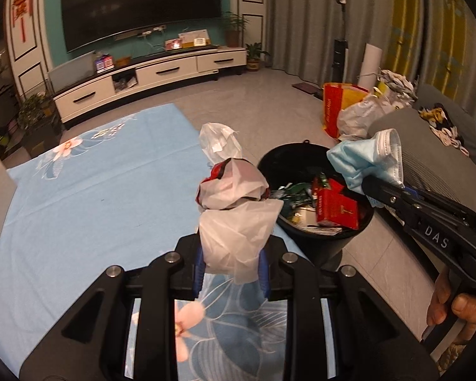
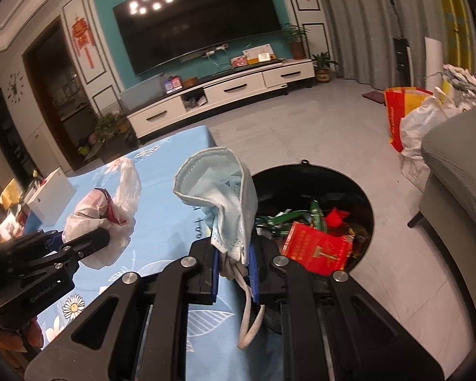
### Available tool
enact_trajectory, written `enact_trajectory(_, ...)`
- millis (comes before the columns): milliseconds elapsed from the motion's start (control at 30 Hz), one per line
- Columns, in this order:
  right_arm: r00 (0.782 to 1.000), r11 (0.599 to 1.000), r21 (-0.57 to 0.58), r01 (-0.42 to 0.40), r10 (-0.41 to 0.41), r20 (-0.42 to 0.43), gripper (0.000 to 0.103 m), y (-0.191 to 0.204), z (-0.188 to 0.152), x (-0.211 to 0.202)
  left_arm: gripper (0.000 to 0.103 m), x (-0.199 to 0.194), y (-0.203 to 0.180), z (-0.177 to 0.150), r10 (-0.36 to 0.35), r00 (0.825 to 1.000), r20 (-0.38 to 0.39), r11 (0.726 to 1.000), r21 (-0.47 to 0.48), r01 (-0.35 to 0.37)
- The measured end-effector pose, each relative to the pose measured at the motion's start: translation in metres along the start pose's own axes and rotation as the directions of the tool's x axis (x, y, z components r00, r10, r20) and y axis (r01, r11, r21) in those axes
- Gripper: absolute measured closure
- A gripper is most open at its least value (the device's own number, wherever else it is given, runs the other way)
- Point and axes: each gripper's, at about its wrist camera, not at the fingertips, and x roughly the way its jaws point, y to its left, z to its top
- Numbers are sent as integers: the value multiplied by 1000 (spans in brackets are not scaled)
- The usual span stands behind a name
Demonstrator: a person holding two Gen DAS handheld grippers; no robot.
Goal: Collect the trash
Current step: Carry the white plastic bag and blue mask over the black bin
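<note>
— Blue cloth (image 1: 79, 190) covers the table from the left; where does it stop?

— Its right edge runs just beside the black bin (image 1: 314, 241), which stands on the bare floor (image 1: 254, 108). Open tile stretches behind the bin to the TV cabinet (image 1: 161, 73).

— And the left gripper (image 1: 231, 273)?

— Over the cloth near that edge, jaws drawn in tight on a white plastic bag (image 1: 238, 212) with something red inside.

— The right gripper (image 2: 234, 273)?

— Near the bin's rim, jaws nearly closed, pinching a blue face mask (image 2: 219, 197); one ear loop dangles below.

— Right of the bin?

— A grey sofa (image 2: 453, 171) stands close, leaving a narrow strip of floor. Bags (image 2: 419, 123) sit farther back.
</note>
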Motion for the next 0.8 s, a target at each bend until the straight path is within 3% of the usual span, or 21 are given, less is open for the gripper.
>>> enact_trajectory(800,998,992,111,52,-48,-36,87,-55,-4,31,75,70,-53,35,-75,996,-44,993,91,79)
